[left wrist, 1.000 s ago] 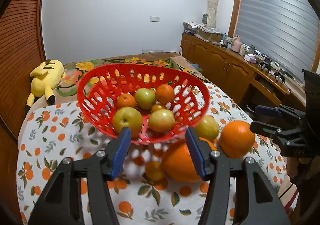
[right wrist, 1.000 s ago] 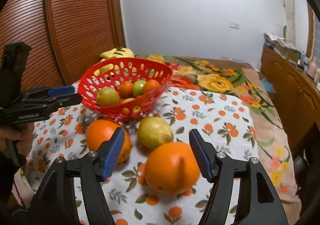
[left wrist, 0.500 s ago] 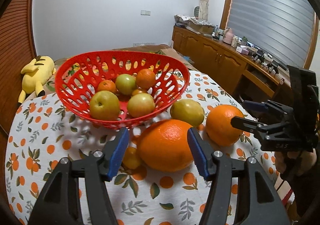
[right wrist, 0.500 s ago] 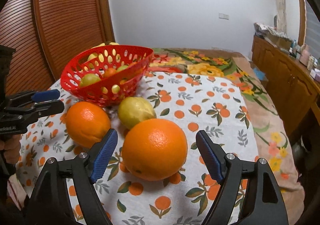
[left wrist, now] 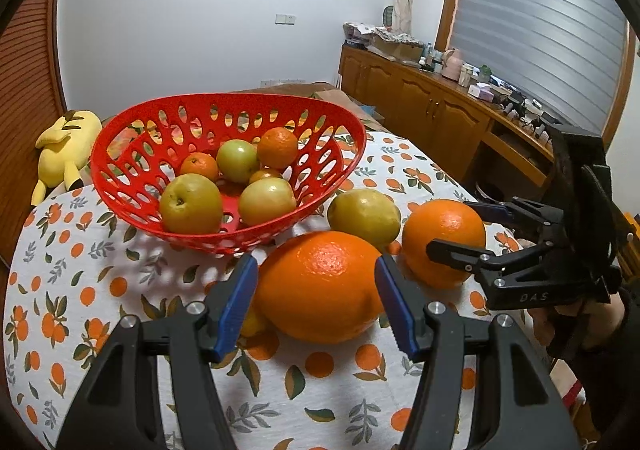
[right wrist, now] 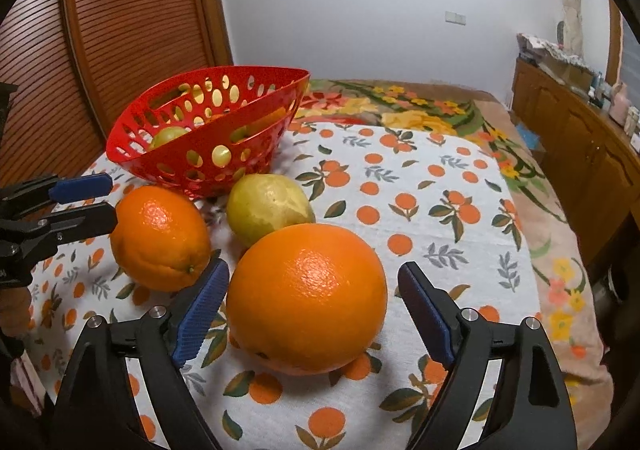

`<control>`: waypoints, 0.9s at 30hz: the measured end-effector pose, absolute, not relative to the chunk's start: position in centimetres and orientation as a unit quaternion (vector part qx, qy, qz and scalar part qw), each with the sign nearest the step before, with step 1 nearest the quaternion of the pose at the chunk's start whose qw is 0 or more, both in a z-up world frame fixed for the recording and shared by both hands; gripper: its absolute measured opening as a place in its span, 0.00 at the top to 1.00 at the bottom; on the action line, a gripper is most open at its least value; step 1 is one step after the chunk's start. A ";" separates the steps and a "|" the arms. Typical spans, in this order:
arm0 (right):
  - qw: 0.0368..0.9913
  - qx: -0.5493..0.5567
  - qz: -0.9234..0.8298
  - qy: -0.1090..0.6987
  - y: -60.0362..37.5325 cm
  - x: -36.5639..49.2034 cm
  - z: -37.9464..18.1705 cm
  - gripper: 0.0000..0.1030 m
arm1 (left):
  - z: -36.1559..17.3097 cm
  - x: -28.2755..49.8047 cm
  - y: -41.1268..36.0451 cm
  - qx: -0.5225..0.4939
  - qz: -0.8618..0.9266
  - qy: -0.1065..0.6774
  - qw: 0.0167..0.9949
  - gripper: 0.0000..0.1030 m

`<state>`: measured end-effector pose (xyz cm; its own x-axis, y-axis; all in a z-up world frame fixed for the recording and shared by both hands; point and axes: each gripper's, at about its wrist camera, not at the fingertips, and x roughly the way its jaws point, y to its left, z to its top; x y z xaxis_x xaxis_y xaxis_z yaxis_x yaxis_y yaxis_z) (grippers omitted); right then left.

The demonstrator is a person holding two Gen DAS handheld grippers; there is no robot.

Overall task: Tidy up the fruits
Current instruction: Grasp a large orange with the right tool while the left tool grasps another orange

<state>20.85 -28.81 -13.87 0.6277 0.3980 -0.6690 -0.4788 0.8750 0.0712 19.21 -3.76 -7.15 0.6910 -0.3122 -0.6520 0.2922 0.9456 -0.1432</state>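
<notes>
Each wrist camera looks forward and down along its own gripper, low and close over the worktop (left wrist: 120, 290). Both views share the basket (left wrist: 120, 154), the pear (right wrist: 268, 206) and two oranges, and each sees the other gripper at its edge.

Two oranges (left wrist: 320, 286) (left wrist: 444, 238) and a lemon (left wrist: 364, 216) lie before the basket (left wrist: 120, 174), which holds smaller fruits (left wrist: 192, 204)

the right gripper (left wrist: 456, 228) bears white letters "das".

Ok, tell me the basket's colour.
Red, with oval holes; the basket shows best in the left wrist view.
</notes>
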 end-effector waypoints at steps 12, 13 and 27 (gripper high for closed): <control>0.883 -0.027 0.260 0.390 -28.3 21.6 -15.5 0.12 | -8.1 19.7 -4.7 -0.009 -0.170 0.368 0.914 0.40; 0.883 -0.024 0.260 0.391 -28.3 21.6 -15.6 0.12 | -8.1 19.7 -4.7 -0.008 -0.169 0.367 0.915 0.40; 0.890 -0.016 0.260 0.373 -29.8 18.7 -15.6 0.17 | -8.5 20.6 -5.9 0.023 -0.150 0.364 0.919 0.32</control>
<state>18.66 -29.80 -15.63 0.5858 0.4520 -0.6728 -0.4756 0.8638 0.1663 20.59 -5.94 -8.52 0.6906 -0.2588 -0.6754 0.2926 0.9539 -0.0663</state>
